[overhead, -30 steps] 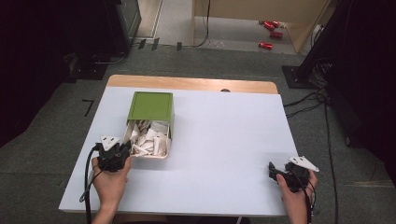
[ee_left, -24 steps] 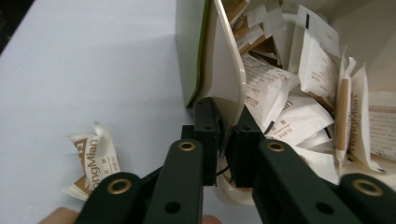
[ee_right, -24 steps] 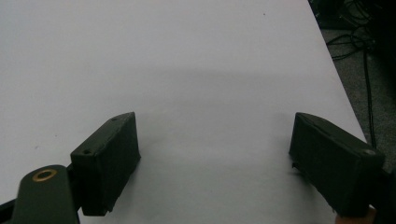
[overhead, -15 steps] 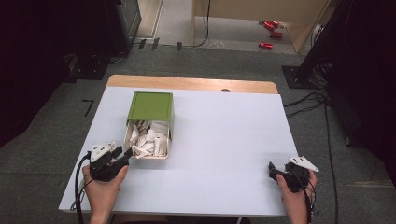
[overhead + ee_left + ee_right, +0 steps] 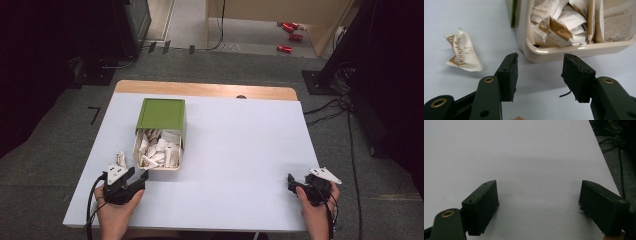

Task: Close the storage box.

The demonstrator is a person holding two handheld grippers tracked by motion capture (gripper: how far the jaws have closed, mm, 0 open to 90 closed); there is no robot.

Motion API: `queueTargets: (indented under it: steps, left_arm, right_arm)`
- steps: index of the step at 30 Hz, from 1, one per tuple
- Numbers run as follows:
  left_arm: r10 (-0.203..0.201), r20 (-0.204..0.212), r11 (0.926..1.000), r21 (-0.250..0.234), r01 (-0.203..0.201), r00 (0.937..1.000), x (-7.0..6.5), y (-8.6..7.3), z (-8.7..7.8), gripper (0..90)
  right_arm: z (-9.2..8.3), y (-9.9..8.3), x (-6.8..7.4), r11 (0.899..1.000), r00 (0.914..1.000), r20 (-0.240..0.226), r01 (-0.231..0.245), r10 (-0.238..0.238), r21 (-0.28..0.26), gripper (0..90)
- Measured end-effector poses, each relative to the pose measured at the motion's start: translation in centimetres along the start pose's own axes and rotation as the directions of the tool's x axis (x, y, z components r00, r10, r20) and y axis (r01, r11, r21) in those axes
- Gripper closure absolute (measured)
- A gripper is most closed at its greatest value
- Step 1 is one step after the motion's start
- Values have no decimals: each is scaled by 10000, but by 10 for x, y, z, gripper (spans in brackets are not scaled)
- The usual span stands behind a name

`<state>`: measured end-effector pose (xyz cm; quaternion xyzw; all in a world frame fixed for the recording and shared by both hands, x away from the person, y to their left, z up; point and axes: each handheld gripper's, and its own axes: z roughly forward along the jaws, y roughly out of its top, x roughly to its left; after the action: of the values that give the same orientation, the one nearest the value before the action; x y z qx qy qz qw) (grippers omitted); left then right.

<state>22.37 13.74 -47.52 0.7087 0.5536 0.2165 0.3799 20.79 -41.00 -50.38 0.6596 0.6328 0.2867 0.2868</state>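
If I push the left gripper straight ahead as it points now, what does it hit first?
Most likely the near rim of the cream tray of sachets: it sits directly beyond the left gripper, whose open jaws hold nothing. The loose sachet lies off to the side, out of that line. Depth is hard to judge.

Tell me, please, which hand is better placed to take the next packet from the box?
Probably the left. The left gripper sits open right before the box of packets; the right gripper rests far across the table.

A pale table carries a cream bin of sachets — one loose sachet just beside it.
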Motion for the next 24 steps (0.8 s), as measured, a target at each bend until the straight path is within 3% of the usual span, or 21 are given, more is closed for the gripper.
queueTargets:
  steps: [9, 24]
  left_arm:
    - [222, -74, 9993, 310, -219, 9997, -6, -1, 10, 494]
    - [-4, -56, 9997, 233, 6, 10000, -4, 14, 19, 502]
  right_arm:
    - [0, 0, 0, 10000, 10000, -6, -3, 3, 2, 156]
    - [0, 0, 0, 10000, 10000, -6, 0, 0, 2, 156]
